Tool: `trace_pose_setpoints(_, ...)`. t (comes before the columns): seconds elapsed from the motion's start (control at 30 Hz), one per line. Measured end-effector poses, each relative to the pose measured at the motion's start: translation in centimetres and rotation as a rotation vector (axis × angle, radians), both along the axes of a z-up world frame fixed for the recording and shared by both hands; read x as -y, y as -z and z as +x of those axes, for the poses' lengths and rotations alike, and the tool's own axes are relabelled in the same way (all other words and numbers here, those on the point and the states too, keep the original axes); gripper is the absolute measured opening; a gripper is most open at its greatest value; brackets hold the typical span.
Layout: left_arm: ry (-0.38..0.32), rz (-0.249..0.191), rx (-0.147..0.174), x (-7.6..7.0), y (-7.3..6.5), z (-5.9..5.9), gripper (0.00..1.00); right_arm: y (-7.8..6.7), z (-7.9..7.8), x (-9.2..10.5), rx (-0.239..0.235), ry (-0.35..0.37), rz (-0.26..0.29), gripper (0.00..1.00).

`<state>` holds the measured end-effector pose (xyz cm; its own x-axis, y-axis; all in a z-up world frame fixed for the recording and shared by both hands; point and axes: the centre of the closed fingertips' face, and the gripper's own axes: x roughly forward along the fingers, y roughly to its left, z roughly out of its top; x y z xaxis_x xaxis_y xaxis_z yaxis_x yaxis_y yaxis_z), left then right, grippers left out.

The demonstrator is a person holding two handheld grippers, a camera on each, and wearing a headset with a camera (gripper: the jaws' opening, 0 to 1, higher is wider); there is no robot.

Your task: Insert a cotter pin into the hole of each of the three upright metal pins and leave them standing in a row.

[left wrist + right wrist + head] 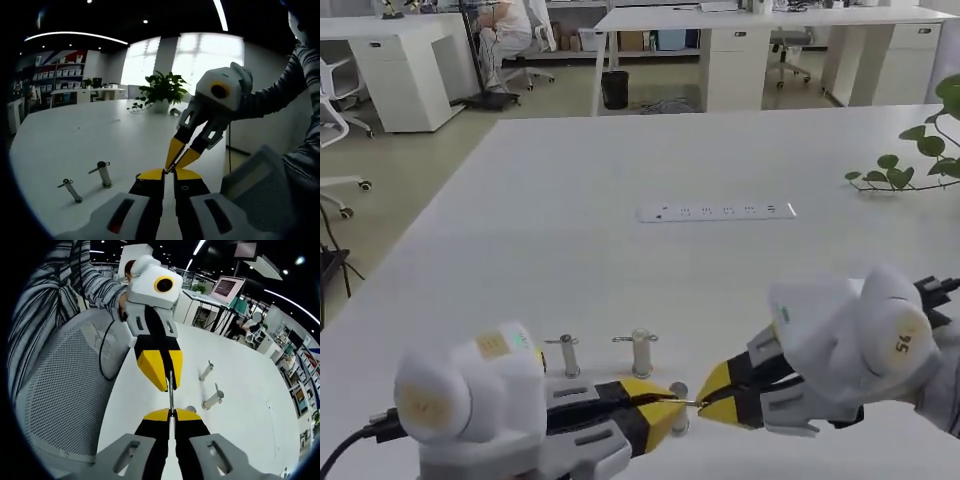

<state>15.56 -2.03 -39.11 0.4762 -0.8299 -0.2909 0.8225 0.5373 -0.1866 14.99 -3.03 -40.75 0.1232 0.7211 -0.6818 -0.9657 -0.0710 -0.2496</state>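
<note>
Two upright metal pins [568, 355] [641, 351] stand side by side on the white table, each with a cotter pin through its top; they are also in the left gripper view [70, 189] [103, 173] and the right gripper view [206, 371] [214, 399]. A third metal pin [678, 408] [190, 409] stands right by the meeting jaw tips. My left gripper [660, 408] [169, 173] and right gripper [712, 398] [171, 414] meet tip to tip. A thin cotter pin [170, 392] [688, 402] runs between them, and both look shut on it.
A white power strip [717, 211] lies mid-table beyond the pins. Plant leaves [920, 150] reach in at the right edge. A mesh chair [65, 405] stands at the near side. Desks and a seated person are across the room.
</note>
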Motion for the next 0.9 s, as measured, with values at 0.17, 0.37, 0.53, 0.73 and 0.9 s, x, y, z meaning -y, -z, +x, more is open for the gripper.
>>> trace_pose_setpoints(0.17, -0.049, 0.017, 0.023, -0.2, 0.3, 0.5, 0.16, 0.1, 1.0, 0.5, 0.032, 0.028, -0.008, 0.00)
trace_pose_setpoints(0.37, -0.086, 0.035, 0.025, -0.2, 1.0, 0.9, 0.20, 1.1, 1.9, 1.4, 0.072, 0.046, -0.050, 0.00)
trace_pose_setpoints(0.53, -0.145, 0.078, 0.059, -0.5, 1.9, 1.9, 0.28, 2.2, 2.4, 2.2, 0.058, 0.077, -0.083, 0.00)
trace_pose_setpoints(0.73, -0.181, 0.120, 0.037, -0.4, 3.5, 2.6, 0.34, 3.2, 3.5, 3.2, 0.049, 0.122, -0.114, 0.00)
trace_pose_setpoints(0.9, -0.211, 0.144, 0.022, -0.3, 4.5, 3.3, 0.35, 3.9, 4.3, 3.9, 0.027, 0.153, -0.125, 0.00)
